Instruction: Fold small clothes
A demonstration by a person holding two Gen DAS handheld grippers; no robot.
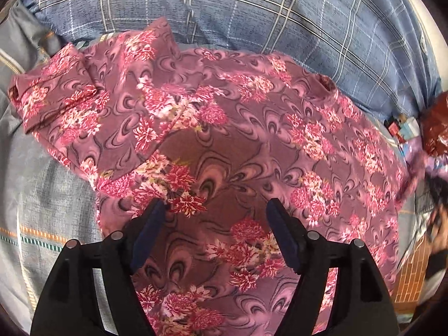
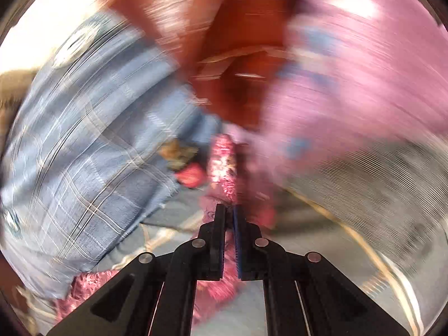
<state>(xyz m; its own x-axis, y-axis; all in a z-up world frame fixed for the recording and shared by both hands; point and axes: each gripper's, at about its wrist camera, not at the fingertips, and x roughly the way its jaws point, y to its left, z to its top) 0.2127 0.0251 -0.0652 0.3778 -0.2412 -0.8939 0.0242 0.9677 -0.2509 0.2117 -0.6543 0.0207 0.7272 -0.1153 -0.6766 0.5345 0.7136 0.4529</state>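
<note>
1. Floral garment (image 1: pixel 224 128) (mauve w/ pink-red flower print) is lying spread on the grey-blue bedsheet (image 1: pixel 53 196); landmark for all below.
2. L gripper (image 1: pixel 215 210) is hovering over the garment's near part, jaws wide apart, nothing between them. Whether the pads are touching cloth: can't tell from this angle.
3. One sleeve (image 1: pixel 56 100) is sticking out to the garment's left, cuff end sitting on the sheet. The garment's near hem is being cut off by the frame bottom and hidden behind the gripper body.
4. Blue plaid pillow (image 1: pixel 252 14) is lying just beyond the garment's far edge; the seam where they meet is partly in shadow, overlap unclear.
5. To the garment's right: a pile of other stuff, incl. a rust-brown fabric (image 1: pixel 436 123), is squeezed at the fisheye rim, too distorted to ID.
6. R wrist view is heavily motion-blurred. R gripper (image 2: pixel 229 210) is showing jaws together, a strip of the floral garment (image 2: pixel 224 162) running up from the tips; it looks pinched between the pads (image 2: pixel 238 238), but blur is limiting certainty.
7. In that view the plaid pillow (image 2: pixel 84 140) is sitting left of the pinched strip, rust-brown fabric (image 2: pixel 224 42) above it, a pink-lilac cloth (image 2: pixel 364 70) to its right. Edges are all smeared; the small red item beside the strip is unreadable.
</note>
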